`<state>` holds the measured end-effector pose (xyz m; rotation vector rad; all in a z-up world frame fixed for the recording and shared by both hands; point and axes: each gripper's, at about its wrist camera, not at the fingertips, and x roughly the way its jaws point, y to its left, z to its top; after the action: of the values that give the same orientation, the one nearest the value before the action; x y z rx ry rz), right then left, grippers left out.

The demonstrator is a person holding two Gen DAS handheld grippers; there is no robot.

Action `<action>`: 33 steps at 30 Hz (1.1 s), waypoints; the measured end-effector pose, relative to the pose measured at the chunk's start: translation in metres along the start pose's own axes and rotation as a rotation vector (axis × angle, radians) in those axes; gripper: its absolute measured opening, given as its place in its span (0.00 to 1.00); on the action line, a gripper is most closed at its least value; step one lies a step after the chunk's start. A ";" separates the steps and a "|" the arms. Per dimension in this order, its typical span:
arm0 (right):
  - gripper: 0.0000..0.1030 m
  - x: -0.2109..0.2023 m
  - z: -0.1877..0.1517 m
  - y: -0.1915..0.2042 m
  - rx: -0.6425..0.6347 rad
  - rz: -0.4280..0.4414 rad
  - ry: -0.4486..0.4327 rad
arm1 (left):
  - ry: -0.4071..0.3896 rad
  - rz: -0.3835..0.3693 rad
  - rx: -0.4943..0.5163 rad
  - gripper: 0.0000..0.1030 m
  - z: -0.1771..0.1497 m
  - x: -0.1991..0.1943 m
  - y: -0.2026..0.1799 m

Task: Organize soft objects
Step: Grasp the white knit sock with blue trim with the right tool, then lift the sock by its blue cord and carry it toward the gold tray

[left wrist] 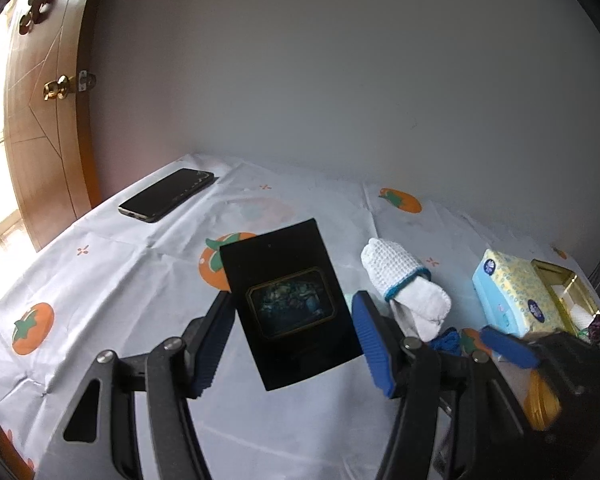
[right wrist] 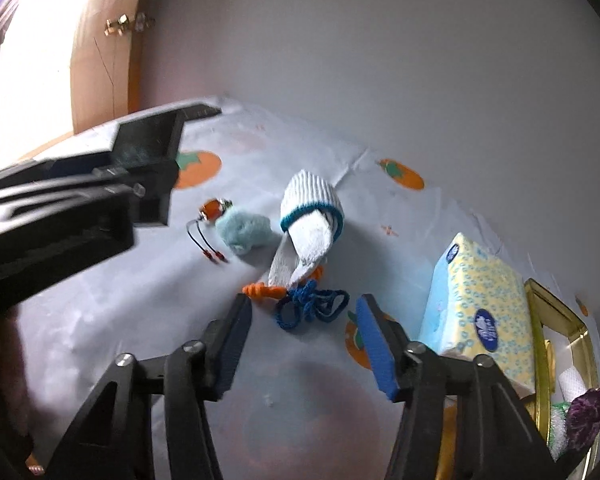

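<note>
A white knit glove with a teal cuff [right wrist: 310, 216] lies on the tablecloth, also in the left wrist view [left wrist: 404, 280]. A blue cord [right wrist: 312, 304] and an orange earplug piece [right wrist: 266, 291] lie in front of it, a light blue sponge lump [right wrist: 242, 230] to its left. My right gripper [right wrist: 304, 344] is open, just short of the cord. My left gripper [left wrist: 294, 340] is open, with a black box [left wrist: 290, 300] standing between its fingers. The left gripper also shows at the left of the right wrist view [right wrist: 100, 184].
A tissue pack [right wrist: 484, 312] lies right of the cord, beside a gold tin [right wrist: 556, 332] holding soft items. A phone [left wrist: 168, 194] lies at the far left. A small orange part with wires [right wrist: 210, 220] lies by the sponge. Wall behind, wooden door [left wrist: 48, 120] at left.
</note>
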<state>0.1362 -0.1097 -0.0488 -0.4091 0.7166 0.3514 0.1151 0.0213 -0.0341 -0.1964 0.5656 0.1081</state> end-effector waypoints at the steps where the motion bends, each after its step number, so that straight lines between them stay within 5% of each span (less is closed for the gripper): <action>1: 0.46 0.004 0.001 -0.001 0.001 -0.003 0.016 | -0.002 -0.006 -0.005 0.59 0.000 0.000 0.001; 4: 0.44 0.012 0.004 -0.005 0.018 0.000 0.043 | 0.000 -0.023 -0.019 0.59 -0.001 -0.001 0.004; 7: 0.16 0.018 0.006 -0.003 0.015 0.014 0.064 | 0.001 -0.031 -0.026 0.59 0.000 0.000 0.005; 11: 0.06 0.015 0.006 -0.002 0.014 0.043 0.042 | -0.002 -0.029 -0.024 0.59 -0.001 -0.001 0.005; 33: 0.05 -0.047 -0.008 -0.019 0.094 0.116 -0.284 | -0.113 -0.017 0.013 0.59 -0.003 -0.024 -0.001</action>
<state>0.1070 -0.1377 -0.0169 -0.2226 0.4782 0.4731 0.0933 0.0181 -0.0236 -0.1809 0.4521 0.0985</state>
